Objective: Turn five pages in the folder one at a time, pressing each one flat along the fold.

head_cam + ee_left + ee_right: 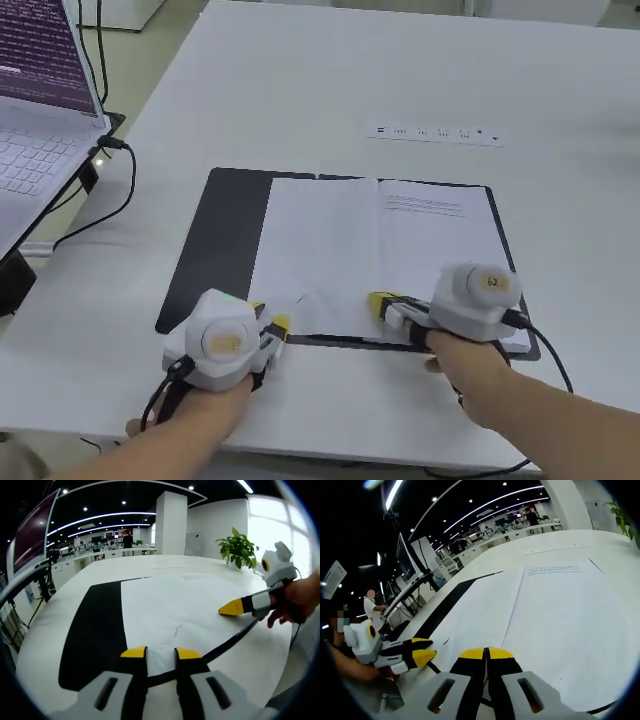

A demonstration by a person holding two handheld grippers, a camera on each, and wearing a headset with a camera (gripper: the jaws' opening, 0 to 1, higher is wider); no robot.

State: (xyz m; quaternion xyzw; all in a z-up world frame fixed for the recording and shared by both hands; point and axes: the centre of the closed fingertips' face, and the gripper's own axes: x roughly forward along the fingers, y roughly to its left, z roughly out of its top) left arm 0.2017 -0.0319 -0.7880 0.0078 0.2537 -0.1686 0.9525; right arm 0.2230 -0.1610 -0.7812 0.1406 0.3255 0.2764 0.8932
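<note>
A black folder (215,250) lies open on the white table, with a blank left page (315,240) and a right page (440,240) that has a few printed lines at its top. My left gripper (278,326) (161,653) sits at the folder's near edge by the left page, its yellow-tipped jaws a little apart with white paper showing between them. My right gripper (378,303) (487,652) rests low over the near end of the fold, jaws closed together with nothing seen between them. Each gripper appears in the other's view: right gripper (227,609), left gripper (427,655).
A laptop (30,110) stands at the far left with a black cable (120,190) running towards the folder. A thin white strip with small marks (435,133) lies beyond the folder. A potted plant (239,550) stands past the table. The table's near edge is close to my hands.
</note>
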